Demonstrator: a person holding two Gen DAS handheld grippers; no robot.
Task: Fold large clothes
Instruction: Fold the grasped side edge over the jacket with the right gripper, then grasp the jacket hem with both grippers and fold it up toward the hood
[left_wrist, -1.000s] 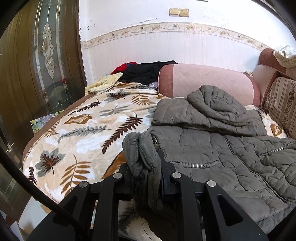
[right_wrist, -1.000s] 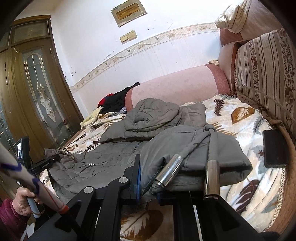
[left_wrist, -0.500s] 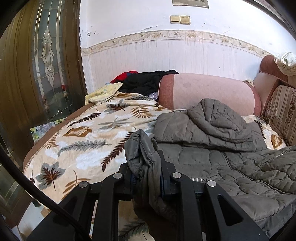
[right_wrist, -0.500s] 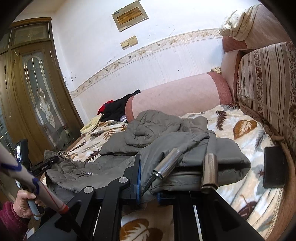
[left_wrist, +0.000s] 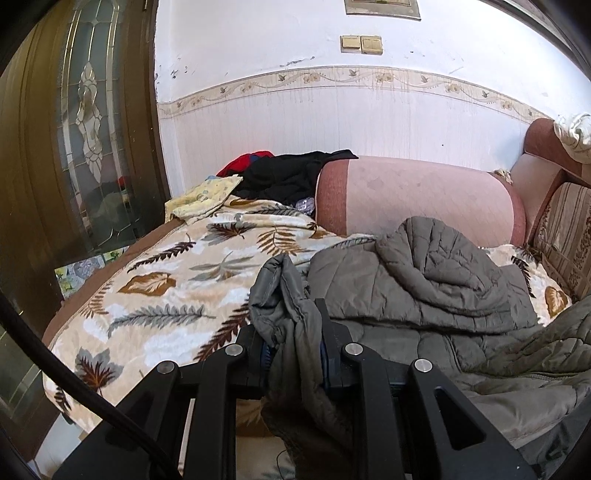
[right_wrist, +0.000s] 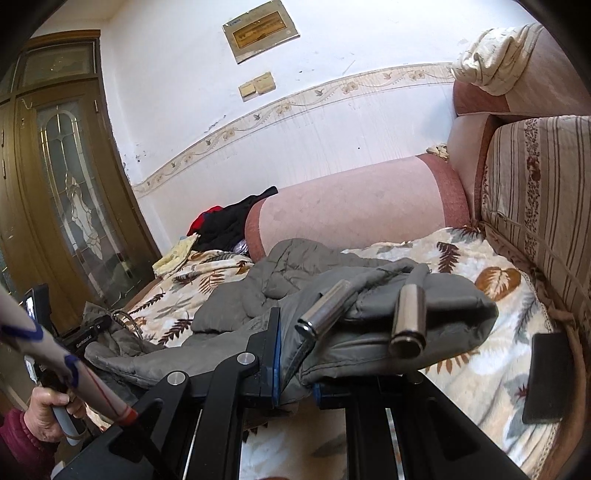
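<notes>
A large grey quilted jacket (left_wrist: 424, 280) lies crumpled on a leaf-patterned blanket (left_wrist: 173, 291) on a bed. My left gripper (left_wrist: 293, 354) is shut on a bunched corner of the jacket and holds it above the blanket's left part. My right gripper (right_wrist: 293, 373) is shut on another jacket edge (right_wrist: 399, 332), with two metal drawstring ends (right_wrist: 406, 317) draped over it. The left gripper also shows in the right wrist view (right_wrist: 88, 334), held by a hand at the far left.
A pink bolster (left_wrist: 417, 199) lies at the bed's far end, with black, red and yellow clothes (left_wrist: 284, 177) beside it. A striped sofa cushion (right_wrist: 539, 206) lines the right side. A dark phone (right_wrist: 546, 376) lies on the blanket. A wooden glass door (left_wrist: 81, 129) stands left.
Both grippers have risen with the jacket's edges. The jacket's near part has lifted off the blanket and bunched toward the far end.
</notes>
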